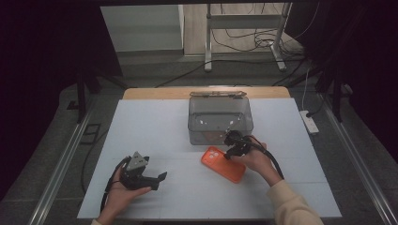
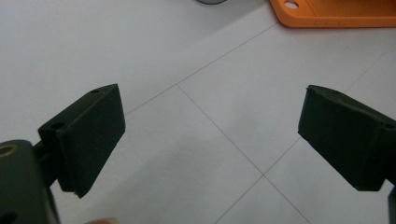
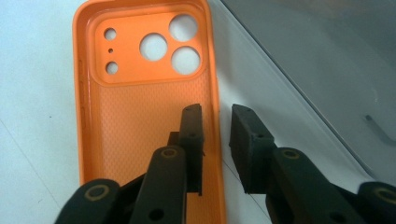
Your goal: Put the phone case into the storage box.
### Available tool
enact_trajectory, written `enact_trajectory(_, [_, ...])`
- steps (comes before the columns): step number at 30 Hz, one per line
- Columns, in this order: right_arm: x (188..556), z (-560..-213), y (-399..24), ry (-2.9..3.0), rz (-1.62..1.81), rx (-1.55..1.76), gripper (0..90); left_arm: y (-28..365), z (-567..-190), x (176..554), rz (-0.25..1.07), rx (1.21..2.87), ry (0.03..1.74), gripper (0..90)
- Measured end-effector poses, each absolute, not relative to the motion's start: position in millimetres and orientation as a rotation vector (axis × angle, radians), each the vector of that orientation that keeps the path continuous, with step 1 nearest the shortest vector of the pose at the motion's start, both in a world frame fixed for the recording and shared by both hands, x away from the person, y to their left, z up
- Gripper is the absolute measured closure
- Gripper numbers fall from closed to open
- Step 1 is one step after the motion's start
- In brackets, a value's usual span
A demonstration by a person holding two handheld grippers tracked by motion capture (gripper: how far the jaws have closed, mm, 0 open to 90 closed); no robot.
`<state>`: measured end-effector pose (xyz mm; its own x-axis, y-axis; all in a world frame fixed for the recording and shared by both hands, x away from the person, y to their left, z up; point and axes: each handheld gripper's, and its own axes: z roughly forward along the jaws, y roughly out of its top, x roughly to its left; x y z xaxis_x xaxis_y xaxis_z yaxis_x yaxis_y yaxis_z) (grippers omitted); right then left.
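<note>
Nearest to us, the right hand-held gripper (image 3: 215, 114) had its two black jaws drawn narrow astride the right-hand long wall of the orange phone case (image 3: 140, 93), one jaw inside the shell and the other outside it on the white tabletop (image 1: 155, 136); a sliver of gap showed on either side of the wall, so we judged the pads not yet pressing. That case lay open side up, flat on the tabletop just in front of the clear plastic box (image 1: 220, 119), with its camera cut-outs at the far end. We saw the main risk in the thinness of that hold: a soft rim caught by one edge alone could bend, twist in the pads, or slide out once lifted, and the case could hang crookedly. We also thought the outer jaw might scrape along the tabletop and push the case sideways before it bit. With the box so near, a lifted case could knock against its front wall. The left hand-held gripper (image 1: 141, 176) sat near the left, jaws wide and empty, too far off to steady anything.
</note>
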<state>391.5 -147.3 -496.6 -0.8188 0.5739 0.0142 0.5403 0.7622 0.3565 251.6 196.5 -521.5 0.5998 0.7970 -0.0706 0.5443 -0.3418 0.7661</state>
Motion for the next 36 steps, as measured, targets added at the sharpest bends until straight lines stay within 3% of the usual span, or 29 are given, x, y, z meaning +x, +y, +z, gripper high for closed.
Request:
enact_trajectory(11, [390.3,-496.5,-147.3,2.854,0.518,0.857,86.1,196.9,-521.3,251.5,0.405,2.038,1.058,7.4])
enact_trajectory(36, [388.0,-493.7,-147.8,2.858,0.515,0.764,88.1,198.6,-520.9,251.2,0.409,2.033,1.059,7.4])
